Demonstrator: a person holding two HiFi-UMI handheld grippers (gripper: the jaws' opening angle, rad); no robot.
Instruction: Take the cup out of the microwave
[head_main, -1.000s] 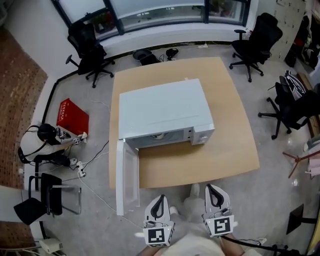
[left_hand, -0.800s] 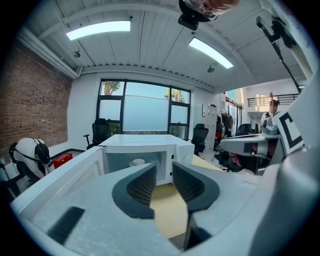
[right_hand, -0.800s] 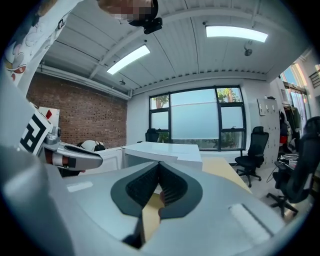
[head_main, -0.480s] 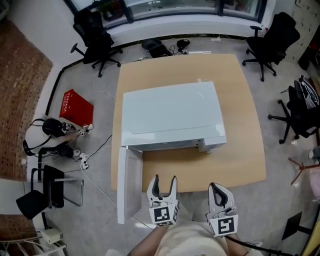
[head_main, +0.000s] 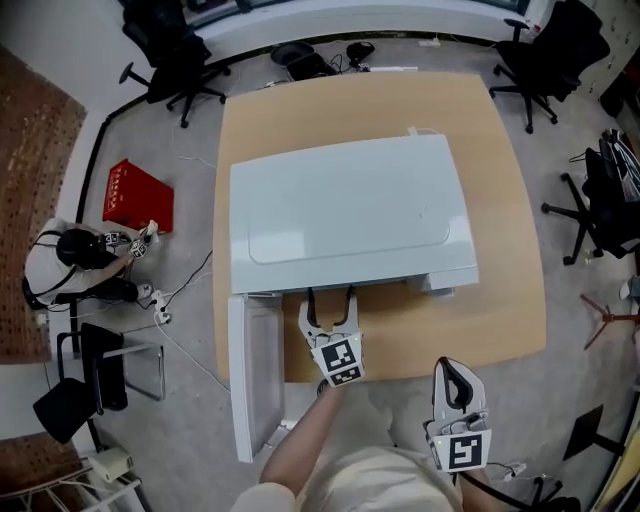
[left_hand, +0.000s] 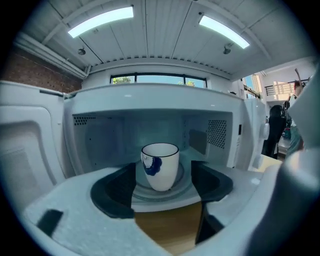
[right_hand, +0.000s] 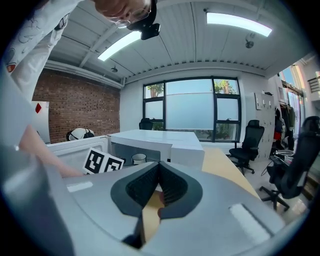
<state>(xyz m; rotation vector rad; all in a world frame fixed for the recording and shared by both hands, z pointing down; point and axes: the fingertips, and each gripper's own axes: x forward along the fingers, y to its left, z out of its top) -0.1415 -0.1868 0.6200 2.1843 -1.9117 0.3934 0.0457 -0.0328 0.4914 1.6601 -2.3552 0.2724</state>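
Reaching in: left gripper (head_main: 331, 295), jaws opening with nothing between them yet, faces the open microwave (head_main: 350, 215) — cup (left_hand: 160, 166) upright inside, frame centre. Next, advance, straddle it, close. Right gripper (head_main: 456, 368) — clenched empty, lower right.

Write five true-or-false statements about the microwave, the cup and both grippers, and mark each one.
1. The microwave has its door open. True.
2. The cup lies on its side. False: it stands upright on the turntable.
3. The left gripper is clamped on the cup. False: its jaws are opening, and the cup is ahead of them, untouched.
4. The right gripper has its jaws together, holding nothing. True.
5. The microwave stands on the floor. False: it stands on the wooden table.
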